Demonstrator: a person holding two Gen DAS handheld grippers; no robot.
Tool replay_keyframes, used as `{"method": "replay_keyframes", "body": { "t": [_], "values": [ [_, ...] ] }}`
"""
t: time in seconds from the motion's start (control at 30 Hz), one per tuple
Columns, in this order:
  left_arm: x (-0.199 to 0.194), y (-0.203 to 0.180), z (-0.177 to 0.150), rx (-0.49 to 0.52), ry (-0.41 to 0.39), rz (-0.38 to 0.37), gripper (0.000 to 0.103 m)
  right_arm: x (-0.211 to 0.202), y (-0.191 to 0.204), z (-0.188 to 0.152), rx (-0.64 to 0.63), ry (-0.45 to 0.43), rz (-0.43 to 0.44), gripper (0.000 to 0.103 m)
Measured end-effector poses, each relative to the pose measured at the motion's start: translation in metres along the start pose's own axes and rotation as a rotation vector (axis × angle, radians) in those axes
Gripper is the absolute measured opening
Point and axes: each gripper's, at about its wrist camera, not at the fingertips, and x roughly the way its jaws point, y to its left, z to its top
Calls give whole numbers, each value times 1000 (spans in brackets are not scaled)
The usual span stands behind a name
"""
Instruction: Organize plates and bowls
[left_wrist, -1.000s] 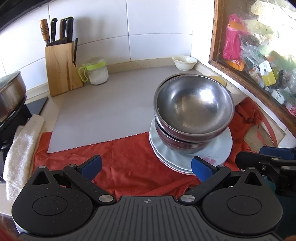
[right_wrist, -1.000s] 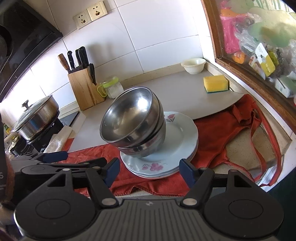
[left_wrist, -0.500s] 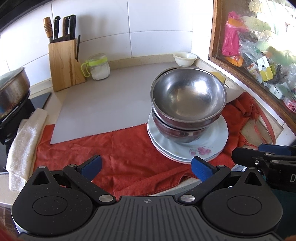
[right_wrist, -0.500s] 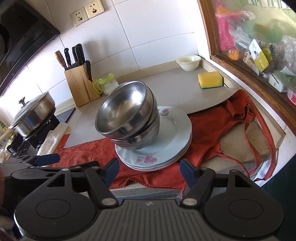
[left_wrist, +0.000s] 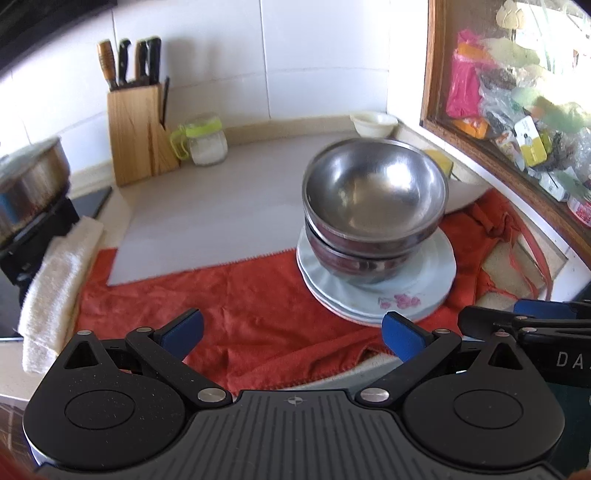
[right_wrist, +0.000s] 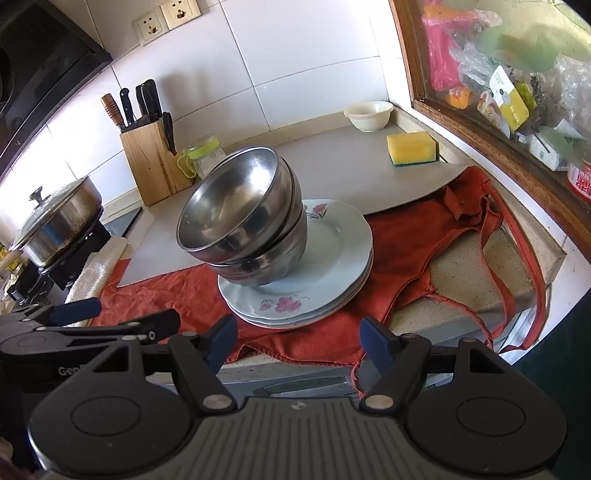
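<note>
Two steel bowls (right_wrist: 243, 218) sit nested mouth-up on a stack of white plates (right_wrist: 332, 266) with pink flowers. The top bowl tips toward the stove side, so its rim is not level. The stack rests on a red cloth (right_wrist: 406, 243) at the front edge of the counter (left_wrist: 221, 192), partly over a grey mat.

The left gripper (left_wrist: 291, 332) hangs with its blue pads spread wide and empty, the stack ahead and to its right, apart from it. The right gripper (right_wrist: 297, 341) is likewise spread and empty, just short of the plates' near rim.

Its neighbour's casing reads "Gen", cut off; the other shows "DA".

A knife block (right_wrist: 151, 162), a yellow sponge (right_wrist: 412, 147) and a small cream bowl (right_wrist: 369, 115) stand toward the back wall.
</note>
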Motion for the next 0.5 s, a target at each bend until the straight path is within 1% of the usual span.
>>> {"method": "replay_keyframes", "body": {
  "t": [0.5],
  "values": [
    [-6,1,2,13,-53,24,103,0,-3,4,11,-12,-6,75]
  ]
}}
